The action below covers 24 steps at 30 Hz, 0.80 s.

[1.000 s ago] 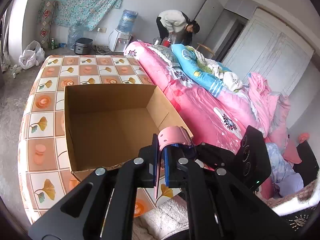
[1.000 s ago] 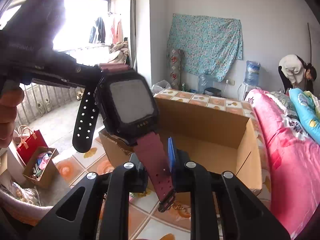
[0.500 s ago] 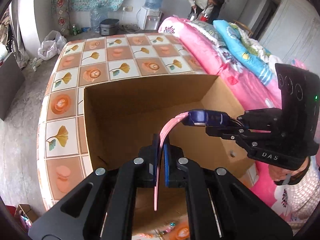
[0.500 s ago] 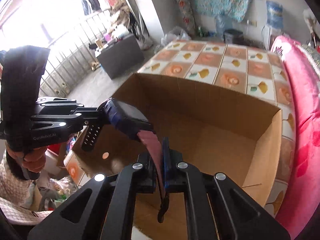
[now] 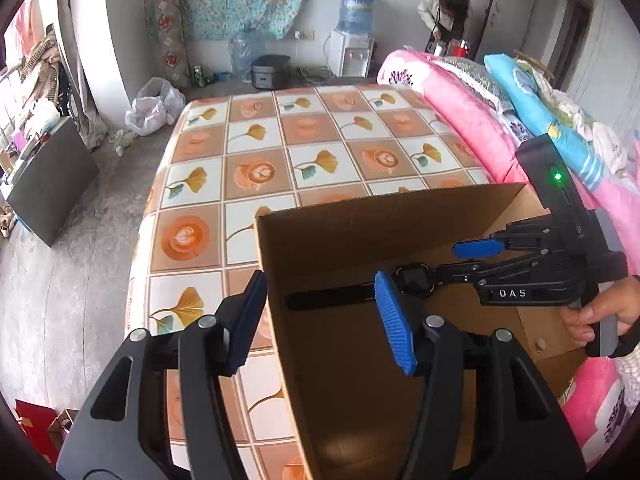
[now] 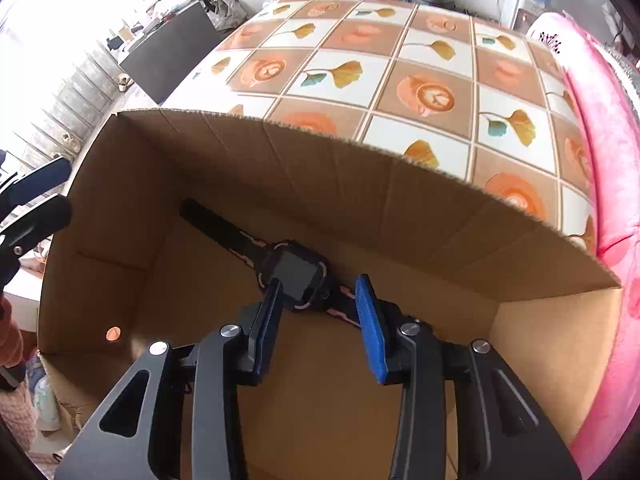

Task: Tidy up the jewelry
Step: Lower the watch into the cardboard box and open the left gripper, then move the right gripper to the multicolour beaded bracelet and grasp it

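Observation:
A black square-faced watch with a black and pink strap lies flat on the floor of the open cardboard box. My right gripper hangs just over it. Its jaws are opening, the watch face lies between the fingertips, and the pads are off it. In the left wrist view the watch sits below the right gripper. My left gripper is opening too. It straddles the near left wall of the box with nothing gripped.
The box stands on a table under a cloth with tile and leaf prints. A pink quilted bed runs along the right. A person bends over at the far wall near a water dispenser. A hand holds the right gripper.
Both grippers carried the watch by its strap down into the box. Both have since opened, and the watch now lies loose on the box floor.

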### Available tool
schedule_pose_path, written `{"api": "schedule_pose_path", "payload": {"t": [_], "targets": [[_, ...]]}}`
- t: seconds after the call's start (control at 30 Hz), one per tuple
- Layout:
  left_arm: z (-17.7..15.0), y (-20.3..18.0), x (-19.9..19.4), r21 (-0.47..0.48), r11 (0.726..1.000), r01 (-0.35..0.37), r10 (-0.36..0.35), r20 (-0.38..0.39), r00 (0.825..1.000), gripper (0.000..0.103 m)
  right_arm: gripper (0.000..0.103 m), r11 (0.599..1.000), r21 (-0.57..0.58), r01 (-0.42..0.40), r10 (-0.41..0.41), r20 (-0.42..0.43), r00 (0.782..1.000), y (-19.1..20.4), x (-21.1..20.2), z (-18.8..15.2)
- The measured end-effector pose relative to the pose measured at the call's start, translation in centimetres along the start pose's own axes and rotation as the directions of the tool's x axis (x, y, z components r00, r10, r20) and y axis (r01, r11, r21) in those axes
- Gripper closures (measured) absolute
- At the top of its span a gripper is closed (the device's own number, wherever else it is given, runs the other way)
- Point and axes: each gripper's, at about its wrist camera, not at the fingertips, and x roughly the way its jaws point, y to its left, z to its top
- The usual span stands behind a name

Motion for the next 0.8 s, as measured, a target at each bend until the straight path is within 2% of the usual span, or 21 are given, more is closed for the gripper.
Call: {"api": "schedule_pose_path", "payload": {"t": [0.17, 0.27, 0.33, 0.43, 0.5, 0.57, 0.67, 0.8], "targets": [[-2.3, 1.3, -5.0, -0.044, 0.999, 0.021, -0.015, 0.128, 0.992, 0.036, 0.066, 1.000, 0.019, -0.015, 0.013, 0.075, 0.997, 0.3, -2.5, -0.7], [-4.5, 2.2, -7.8, -0.078, 0.997, 0.027, -0.012, 0.187, 0.982, 0.029, 0.066, 0.999, 0.005, -0.043, 0.041, 0.157, 0.987, 1.2, -5.6, -2.2], [-6.2, 2.8, -9.2, -0.099, 0.995, 0.021, 0.000, 0.208, 0.978, 0.025, 0.065, 0.997, -0.006, -0.073, 0.072, 0.235, 0.969, 1.9, -8.5, -3.8], [-9.3, 3.5, -10.6, -0.124, 0.992, -0.003, 0.030, 0.212, 0.977, 0.021, 0.056, 0.991, -0.042, -0.131, 0.137, 0.364, 0.921, 3.3, -13.2, -7.4], [-11.4, 3.5, -10.8, -0.129, 0.992, -0.019, 0.044, 0.193, 0.980, 0.020, 0.054, 0.987, -0.079, -0.139, 0.160, 0.433, 0.887, 4.4, -15.4, -10.4], [-13.6, 3.2, -10.2, -0.134, 0.991, -0.031, 0.050, 0.143, 0.988, 0.020, 0.051, 0.984, -0.110, -0.138, 0.173, 0.455, 0.874, 5.8, -16.3, -12.9], [-16.5, 2.0, -8.1, -0.116, 0.991, -0.068, 0.076, 0.062, 0.995, 0.019, 0.051, 0.983, -0.122, -0.137, 0.178, 0.442, 0.879, 7.6, -15.4, -16.7], [-19.7, -0.5, -4.1, -0.055, 0.993, -0.107, 0.104, -0.048, 0.993, 0.020, 0.051, 0.981, -0.047, -0.186, 0.191, 0.323, 0.927, 9.4, -9.8, -19.9]]}}
